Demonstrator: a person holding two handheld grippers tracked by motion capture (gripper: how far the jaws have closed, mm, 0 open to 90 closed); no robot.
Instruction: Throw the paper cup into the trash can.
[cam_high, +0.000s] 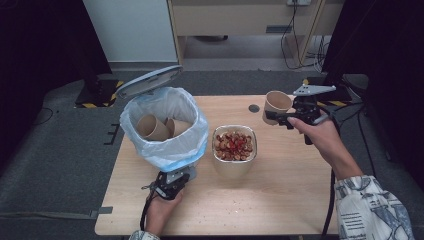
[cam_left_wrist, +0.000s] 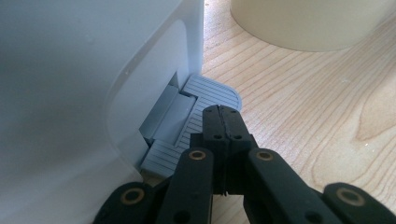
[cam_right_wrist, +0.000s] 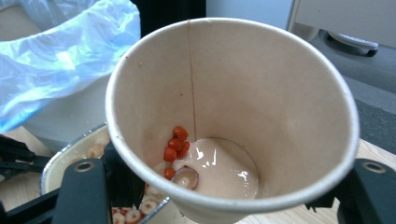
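Right claw (cam_high: 278, 116) clamped on 1 paper cup (cam_high: 276, 104), held tilted above the worktop (cam_high: 280, 200) at its far right, well apart from the bin (cam_high: 165, 127). Cup interior: a few red bits and one slice (cam_right_wrist: 184, 176) stuck near the bottom. Left claw (cam_left_wrist: 223, 122) jaws together, pressing the grey pedal (cam_left_wrist: 205, 100) at the bin base; lid (cam_high: 148, 81) is up. 2 cups (cam_high: 152, 127) lie inside the bin liner. 1 foil tray (cam_high: 235, 145) of mixed bits sits just right of the bin, between bin and held cup
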